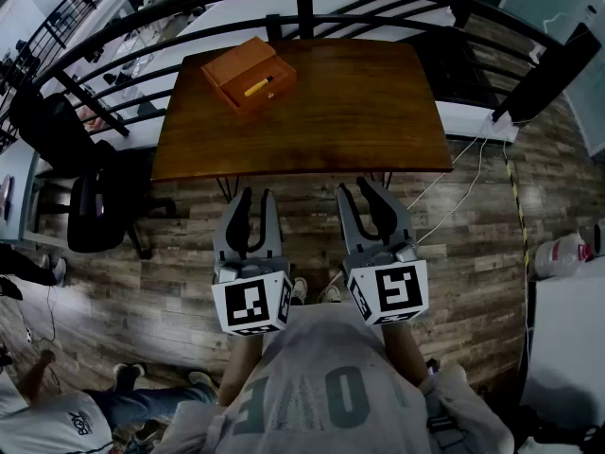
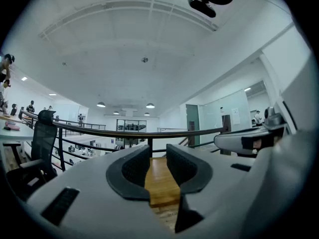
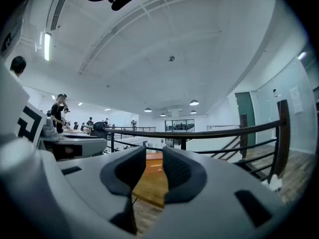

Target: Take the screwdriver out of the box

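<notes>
Head view: screwdriver (image 1: 258, 86), yellow-handled, lies inside the open box (image 1: 248, 76) at the far left of the tabletop (image 1: 359, 112). The left gripper (image 1: 255, 201) and right gripper (image 1: 362, 193) hang over the floor (image 1: 304, 230), short of the near edge.

Left gripper view: fingers (image 2: 127, 171) slightly apart, nothing between them.

Right gripper view: the same narrow, empty gap.

By my judgement nothing is done yet; reach, grasp and lift-out all remain.

Left tool (image 1: 255, 199), right tool (image 1: 358, 189) side by side, level, jaws slightly apart, empty
</notes>
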{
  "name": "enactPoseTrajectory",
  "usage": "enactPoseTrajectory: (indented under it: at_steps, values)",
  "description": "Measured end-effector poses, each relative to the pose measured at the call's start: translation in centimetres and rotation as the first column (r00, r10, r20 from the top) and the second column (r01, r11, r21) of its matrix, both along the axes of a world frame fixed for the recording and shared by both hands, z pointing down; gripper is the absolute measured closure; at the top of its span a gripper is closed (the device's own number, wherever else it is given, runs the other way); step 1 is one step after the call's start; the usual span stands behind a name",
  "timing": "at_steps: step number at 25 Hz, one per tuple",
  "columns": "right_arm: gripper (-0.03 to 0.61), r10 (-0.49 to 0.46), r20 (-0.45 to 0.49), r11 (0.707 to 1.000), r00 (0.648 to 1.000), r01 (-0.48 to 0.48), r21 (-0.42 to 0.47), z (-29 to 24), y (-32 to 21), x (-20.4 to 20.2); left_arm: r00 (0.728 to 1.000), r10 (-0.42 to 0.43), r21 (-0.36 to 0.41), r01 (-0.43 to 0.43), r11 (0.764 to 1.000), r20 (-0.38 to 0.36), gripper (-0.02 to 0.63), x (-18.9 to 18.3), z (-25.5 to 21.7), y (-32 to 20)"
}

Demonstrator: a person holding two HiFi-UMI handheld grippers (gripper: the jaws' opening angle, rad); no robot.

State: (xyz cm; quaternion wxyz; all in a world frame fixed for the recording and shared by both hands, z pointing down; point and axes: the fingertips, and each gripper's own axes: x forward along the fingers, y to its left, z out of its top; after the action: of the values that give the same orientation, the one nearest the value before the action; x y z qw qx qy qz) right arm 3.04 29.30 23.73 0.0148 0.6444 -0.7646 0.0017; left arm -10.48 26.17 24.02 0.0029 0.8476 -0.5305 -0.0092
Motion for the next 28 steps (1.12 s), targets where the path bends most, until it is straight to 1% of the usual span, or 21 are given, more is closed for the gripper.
enactPoseTrajectory:
  at_steps: [6,11,14,17,20,23,28]
  values:
    - [0.468,-0.013,0.0,1.0,1.0,0.013,-0.003,0.1,0.5,0.6,1.0,-0.023,0.007,0.023,1.0,-0.008,0.509,0.2,-0.4,0.5]
    - [0.468,-0.038,-0.013,0.999,0.999,0.038,-0.035,1.2,1.1,1.2,0.999,-0.04,-0.01,0.04,0.999,-0.02,0.509,1.0,0.1,1.5]
    - [0.468,-0.047,0.002,0.998,0.999,0.047,-0.042,1.8,1.7,1.4,0.998,-0.059,-0.016,0.059,0.998,-0.03,0.509,0.8,0.5,2.4]
    - [0.469,-0.061,0.028,0.997,0.998,0.062,-0.042,1.9,1.9,1.8,0.996,-0.087,-0.019,0.087,0.996,-0.034,0.509,0.3,0.9,2.5]
    - [0.471,-0.064,0.036,0.997,0.997,0.066,-0.047,2.0,2.3,2.2,0.993,-0.112,-0.029,0.111,0.993,-0.036,0.509,-0.1,0.9,2.6]
    - [0.48,-0.066,0.037,0.997,0.997,0.068,-0.037,2.0,2.3,2.7,0.993,-0.116,-0.012,0.116,0.993,-0.037,0.509,0.1,0.5,2.5]
    - [0.482,-0.09,0.031,0.996,0.995,0.091,-0.026,3.5,1.4,2.6,0.993,-0.114,0.04,0.116,0.992,-0.033,0.509,0.7,0.7,1.6]
